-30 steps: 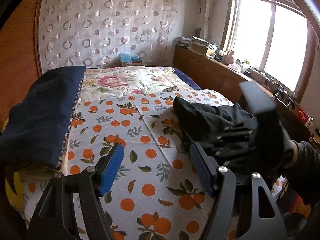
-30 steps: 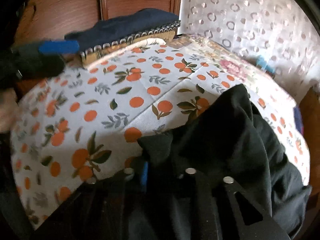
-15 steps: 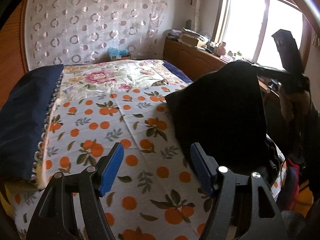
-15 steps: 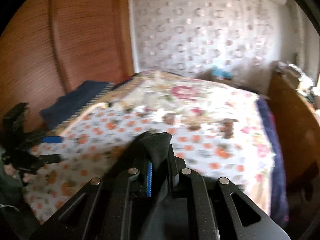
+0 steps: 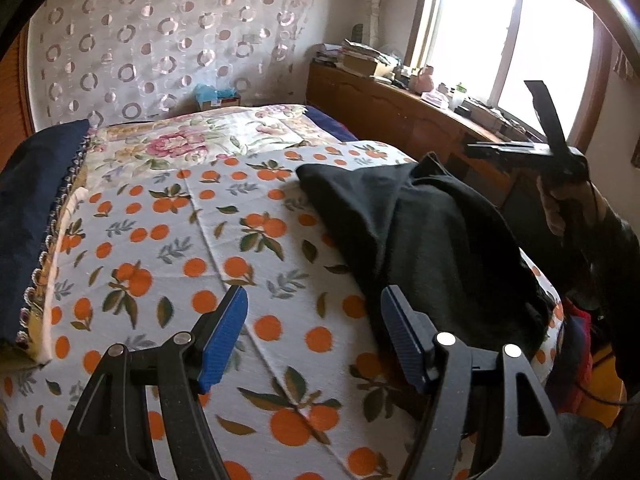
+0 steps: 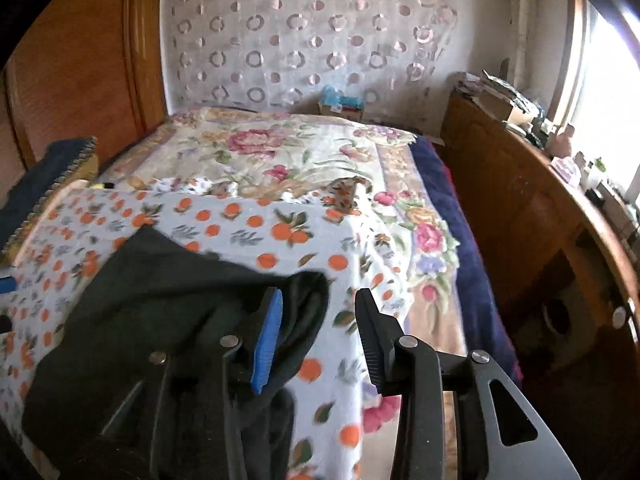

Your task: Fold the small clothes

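A black garment [image 5: 420,232] lies crumpled on the orange-print sheet [image 5: 160,240], at the right side of the bed. My left gripper [image 5: 314,332] hovers open above the sheet, nothing between its blue pads; its right finger is close to the garment's near edge. My right gripper [image 6: 320,340] has its jaws opening. A fold of the black garment [image 6: 160,292] droops beside its blue left pad and reaches into the gap, but the pads do not press on it. In the left wrist view a hand [image 5: 560,204] holds that right gripper [image 5: 480,148] just above the garment's far edge.
A navy cushion [image 5: 28,208] lies along the bed's left side, and a floral quilt [image 5: 180,144] covers the far half. A wooden cabinet [image 5: 400,112] with clutter runs under the window on the right. Red cloth [image 5: 576,340] sits off the bed's right edge.
The right gripper lifted the black garment up off the bed, swung it over, then parted its jaws; the cloth has dropped back onto the sheet. The left gripper drifted slightly, still open.
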Motion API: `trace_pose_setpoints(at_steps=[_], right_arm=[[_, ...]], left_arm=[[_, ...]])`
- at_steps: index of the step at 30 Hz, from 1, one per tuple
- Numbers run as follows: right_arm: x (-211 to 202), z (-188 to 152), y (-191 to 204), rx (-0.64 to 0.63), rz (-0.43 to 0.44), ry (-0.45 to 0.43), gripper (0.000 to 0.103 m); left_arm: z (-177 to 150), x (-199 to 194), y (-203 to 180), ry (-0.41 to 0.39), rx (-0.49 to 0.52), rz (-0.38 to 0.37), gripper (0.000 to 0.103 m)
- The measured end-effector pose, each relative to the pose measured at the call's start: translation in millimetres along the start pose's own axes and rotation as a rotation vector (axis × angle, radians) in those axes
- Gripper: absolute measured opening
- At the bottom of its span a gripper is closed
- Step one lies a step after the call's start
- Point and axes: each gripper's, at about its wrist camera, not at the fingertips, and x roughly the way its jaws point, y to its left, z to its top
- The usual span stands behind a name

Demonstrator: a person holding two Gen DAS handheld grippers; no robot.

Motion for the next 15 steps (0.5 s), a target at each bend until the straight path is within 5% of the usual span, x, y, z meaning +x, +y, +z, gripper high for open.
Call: trace_pose_setpoints(at_steps=[15], right_arm=[[-85, -108, 12, -0.030, 0.150, 0.033, 0.039]], left_arm=[[-34, 1, -45, 0.055, 0.058, -0.014, 0.070]])
